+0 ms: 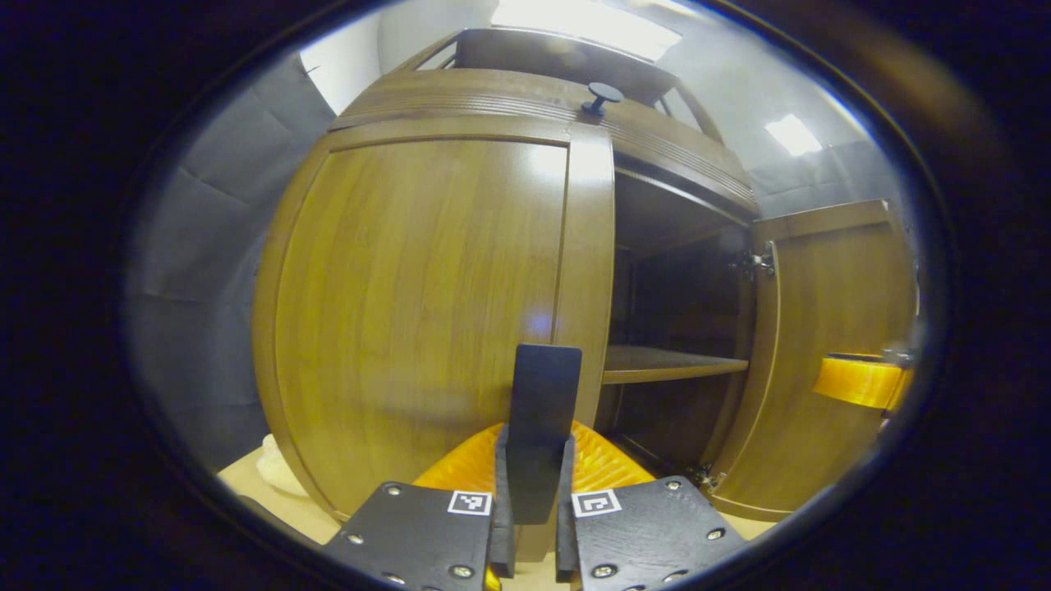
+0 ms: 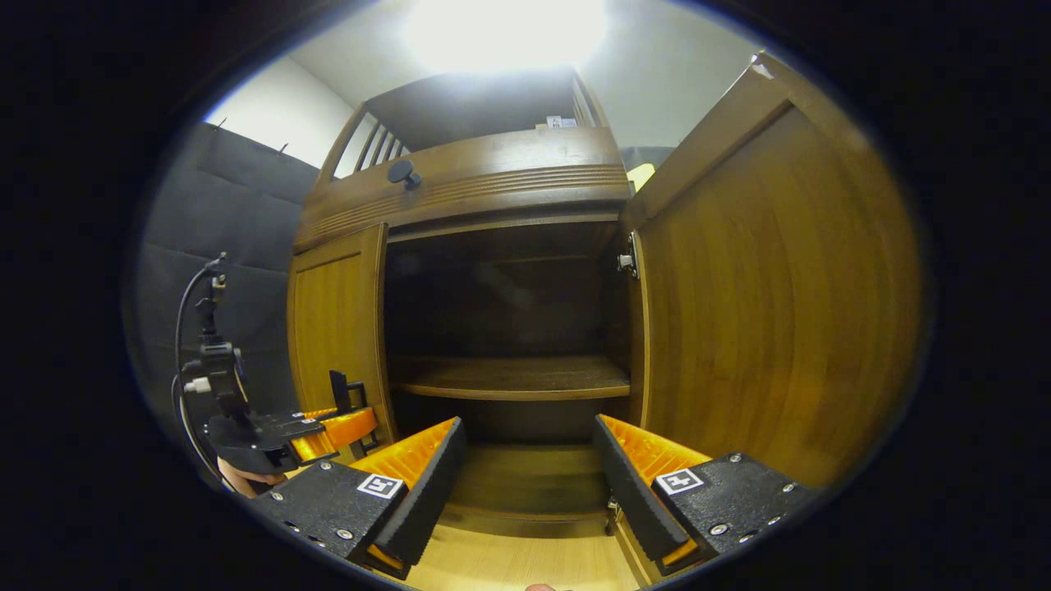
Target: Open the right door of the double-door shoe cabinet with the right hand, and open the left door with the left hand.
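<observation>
Currently the right door point(image 2: 764, 295) of the shoe cabinet point(image 1: 525, 107) stands swung wide; the left door point(image 1: 410, 320) is closed, near and left of the dark opening. Left gripper point(image 1: 532, 525) has its fingers pressed onto the black, flat handle point(image 1: 542, 419) at the door's inner edge. Right gripper point(image 2: 525, 492) hangs spread and empty before the shelf point(image 2: 509, 379). Door: smooth varnished wood panel, rigid, likely light on its hinges; the handle is the sensible hold, pulled along an arc.
</observation>
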{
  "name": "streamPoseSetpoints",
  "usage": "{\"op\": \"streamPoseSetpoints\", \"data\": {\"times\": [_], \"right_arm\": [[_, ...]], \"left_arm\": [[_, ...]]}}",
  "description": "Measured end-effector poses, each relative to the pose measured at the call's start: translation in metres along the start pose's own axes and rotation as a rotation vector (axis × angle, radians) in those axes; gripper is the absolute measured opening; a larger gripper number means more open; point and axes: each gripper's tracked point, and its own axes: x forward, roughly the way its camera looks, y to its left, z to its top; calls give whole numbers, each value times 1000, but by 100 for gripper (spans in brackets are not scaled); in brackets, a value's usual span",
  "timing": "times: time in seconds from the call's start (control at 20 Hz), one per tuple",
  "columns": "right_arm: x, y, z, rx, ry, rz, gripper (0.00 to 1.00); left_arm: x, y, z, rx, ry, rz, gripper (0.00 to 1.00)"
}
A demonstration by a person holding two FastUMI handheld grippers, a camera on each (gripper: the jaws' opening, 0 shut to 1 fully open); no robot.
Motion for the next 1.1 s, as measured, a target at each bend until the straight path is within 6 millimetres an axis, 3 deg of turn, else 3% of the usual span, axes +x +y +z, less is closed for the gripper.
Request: {"op": "streamPoseSetpoints", "data": {"times": [0.05, 0.1, 0.15, 0.25, 0.35, 0.4, 0.5, 1.0, 1.05, 1.1], "right_arm": [[-2, 1, -1, 3, 4, 0, 92], [-3, 2, -3, 5, 11, -2, 95], [-5, 3, -4, 4, 16, -6, 95], [-13, 7, -8, 5, 18, -9, 92], [-19, 16, -13, 17, 15, -7, 96], [-21, 21, -16, 25, 12, -1, 95], [-24, 33, -20, 32, 12, 12, 96], [-30, 85, -44, 6, 35, 61, 92], [-29, 89, -47, 0, 41, 63, 96], [-31, 94, -49, -4, 44, 66, 92]], "left_arm": [[1, 0, -1, 1, -5, -1, 21], [1, 0, -1, 0, -7, -2, 21], [1, 0, -1, -1, -12, -5, 15], [0, -1, 1, -5, -20, -11, 15], [2, -2, 0, -7, -29, -13, 27], [2, -2, 2, -6, -32, -16, 15], [2, -3, 2, -19, -37, -21, 27], [-9, 1, 8, -15, -75, -17, 27], [-9, 2, 8, -4, -79, -5, 20], [-8, 2, 9, 8, -82, 5, 20]]}}
